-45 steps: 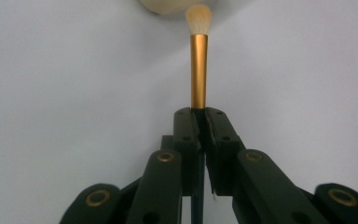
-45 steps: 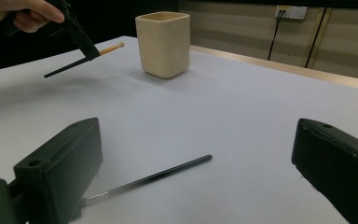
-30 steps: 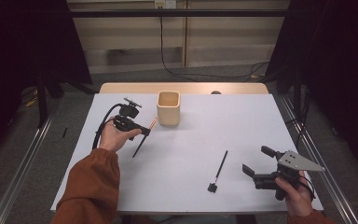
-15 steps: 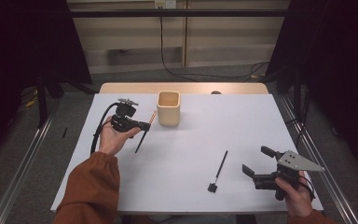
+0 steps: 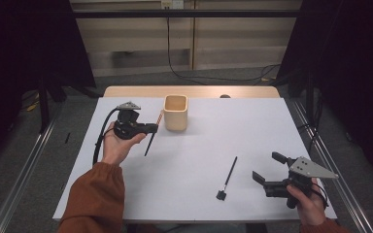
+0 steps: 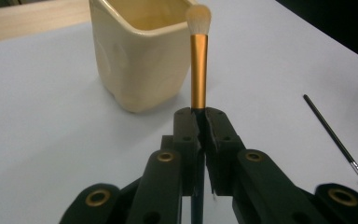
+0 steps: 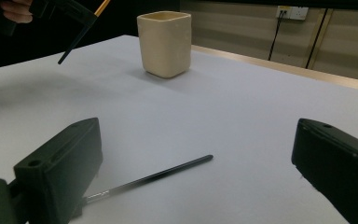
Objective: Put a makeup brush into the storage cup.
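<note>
**Left tool carried the brush closer to the cup**

Over the last second the left tool (image 5: 151, 128) rose off the tabletop and moved inward and away from the person, toward the cream cup (image 5: 176, 112). A second ago it sat lower and farther left; half a second ago it had already lifted partway. The makeup brush (image 6: 198, 60) clamped between its jaws travelled with it, so the pale bristle end came up just beside the cup's near-left wall, while the dark handle end swung clear above the white surface. The person's left hand (image 5: 117, 145) turned palm-up beneath the tool as the forearm reached forward.
</note>
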Available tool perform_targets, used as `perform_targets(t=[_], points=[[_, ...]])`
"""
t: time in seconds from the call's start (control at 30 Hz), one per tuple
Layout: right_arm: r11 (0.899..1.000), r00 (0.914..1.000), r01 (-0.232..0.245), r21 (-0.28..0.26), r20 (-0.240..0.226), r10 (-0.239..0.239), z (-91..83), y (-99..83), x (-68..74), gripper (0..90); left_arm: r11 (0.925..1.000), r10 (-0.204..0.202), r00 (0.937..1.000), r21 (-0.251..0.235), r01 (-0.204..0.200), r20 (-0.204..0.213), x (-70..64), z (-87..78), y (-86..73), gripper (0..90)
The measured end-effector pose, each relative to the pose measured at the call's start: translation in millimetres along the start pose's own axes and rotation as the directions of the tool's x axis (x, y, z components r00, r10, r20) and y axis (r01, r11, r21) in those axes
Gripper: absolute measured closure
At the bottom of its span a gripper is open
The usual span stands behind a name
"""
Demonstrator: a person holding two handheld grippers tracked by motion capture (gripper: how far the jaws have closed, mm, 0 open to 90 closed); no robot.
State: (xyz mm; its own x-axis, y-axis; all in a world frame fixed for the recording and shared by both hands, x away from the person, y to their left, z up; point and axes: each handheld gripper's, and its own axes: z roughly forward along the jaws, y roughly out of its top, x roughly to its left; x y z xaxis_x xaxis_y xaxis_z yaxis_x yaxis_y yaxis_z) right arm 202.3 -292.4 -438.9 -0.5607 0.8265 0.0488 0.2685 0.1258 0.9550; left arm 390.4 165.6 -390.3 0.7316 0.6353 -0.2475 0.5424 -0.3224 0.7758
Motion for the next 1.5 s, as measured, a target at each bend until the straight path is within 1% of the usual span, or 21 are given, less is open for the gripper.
perform_targets(t=[0.07,0.13,0.23,0.3,0.4,0.53,0.57,0.6,0.63,0.67,0.73,0.9,0.97,1.0,1.1,1.2,1.23,1.37,1.43,1.47,1.5], points=[[1.0,1.0,-0.003,-0.002,0.0,0.003,-0.1,0.1,0.1,1.1,0.9993,0.024,0.9997,-0.027,-0.024,-0.005,-1.5,-0.8,-0.7,84.0],[1.0,1.0,-0.004,-0.001,0.001,0.004,-0.1,0.0,0.1,1.1,0.9978,0.033,0.9994,-0.057,-0.033,0.0,-3.0,-1.4,-1.5,83.9],[1.0,1.0,0.0,0.001,0.0,0.0,-0.2,-0.1,0.1,1.1,0.9936,0.071,0.9975,-0.088,-0.071,-0.003,-5.6,-1.9,-2.6,83.9],[1.0,1.0,-0.001,0.001,0.002,0.001,-0.3,0.0,0.1,1.1,0.9901,0.077,0.997,-0.117,-0.078,-0.005,-6.4,-2.7,-3.7,83.9],[1.0,1.0,0.002,0.0,0.0,-0.002,-0.4,0.0,0.1,1.1,0.9846,0.071,0.9974,-0.159,-0.072,-0.012,-6.8,-4.7,-5.0,83.9],[1.0,1.0,0.001,0.0,0.001,-0.001,-0.4,0.0,0.0,1.1,0.9808,0.065,0.9975,-0.182,-0.069,-0.027,-6.6,-9.1,-3.7,83.9],[1.0,1.0,0.001,0.0,0.002,-0.001,-0.4,0.1,0.0,1.1,0.9786,0.057,0.9982,-0.197,-0.06,-0.02,-6.2,-10.5,-3.4,83.9],[1.0,1.0,0.0,0.0,0.003,0.0,-0.4,0.1,-0.1,1.1,0.9751,0.052,0.9984,-0.215,-0.056,-0.024,-5.7,-12.5,-3.1,83.9],[1.0,1.0,0.0,0.001,0.003,0.0,-0.4,0.0,-0.2,1.2,0.9733,0.049,0.9984,-0.223,-0.054,-0.028,-5.3,-13.9,-2.6,83.9],[1.0,1.0,0.0,0.001,0.003,0.0,-0.3,0.1,-0.1,1.1,0.9702,0.044,0.9987,-0.237,-0.049,-0.024,-5.5,-14.7,-2.6,83.9],[1.0,1.0,0.001,-0.001,0.002,-0.001,-0.3,0.1,0.0,1.1,0.9655,0.051,0.9984,-0.255,-0.055,-0.024,-5.9,-16.3,-1.9,83.9],[1.0,1.0,-0.001,0.001,0.001,0.001,-0.1,0.0,0.0,1.1,0.941,0.07,0.9972,-0.33,-0.075,-0.027,-9.9,-17.2,1.2,83.9],[1.0,1.0,0.001,0.0,-0.001,-0.001,-0.4,0.1,0.3,1.1,0.9331,0.071,0.997,-0.351,-0.078,-0.032,-10.4,-16.9,1.3,83.9],[1.0,1.0,0.0,-0.001,-0.002,0.0,-0.5,0.2,0.2,1.1,0.9304,0.077,0.9962,-0.356,-0.086,-0.04,-10.1,-17.1,1.3,83.9],[1.0,1.0,-0.003,0.0,0.002,0.003,-0.2,0.1,0.1,1.1,0.9234,0.087,0.9954,-0.372,-0.096,-0.042,-9.6,-17.2,1.1,83.9],[1.0,1.0,0.002,0.0,-0.002,-0.002,-0.3,0.1,0.0,1.1,0.9131,0.084,0.9958,-0.397,-0.092,-0.038,-9.9,-17.2,2.3,83.8],[1.0,1.0,-0.002,-0.001,-0.002,0.002,-0.2,0.1,0.2,1.1,0.9106,0.081,0.9959,-0.403,-0.091,-0.041,-9.9,-17.1,2.9,83.8],[1.0,1.0,-0.001,0.002,-0.003,0.001,0.2,0.1,0.3,1.1,0.9054,0.088,0.9949,-0.412,-0.101,-0.049,-9.1,-16.6,5.0,83.8],[1.0,1.0,-0.002,0.002,-0.002,0.002,0.4,0.1,0.2,1.2,0.9004,0.086,0.9951,-0.424,-0.099,-0.048,-8.7,-16.9,6.0,83.8],[1.0,1.0,-0.001,0.002,-0.003,0.001,0.6,0.1,0.2,1.1,0.9022,0.091,0.9942,-0.418,-0.106,-0.056,-8.6,-17.2,6.5,83.8],[1.0,1.0,0.0,0.003,-0.002,0.0,0.7,0.1,0.1,1.2,0.9017,0.095,0.9939,-0.418,-0.11,-0.056,-8.6,-17.2,7.5,83.8]])
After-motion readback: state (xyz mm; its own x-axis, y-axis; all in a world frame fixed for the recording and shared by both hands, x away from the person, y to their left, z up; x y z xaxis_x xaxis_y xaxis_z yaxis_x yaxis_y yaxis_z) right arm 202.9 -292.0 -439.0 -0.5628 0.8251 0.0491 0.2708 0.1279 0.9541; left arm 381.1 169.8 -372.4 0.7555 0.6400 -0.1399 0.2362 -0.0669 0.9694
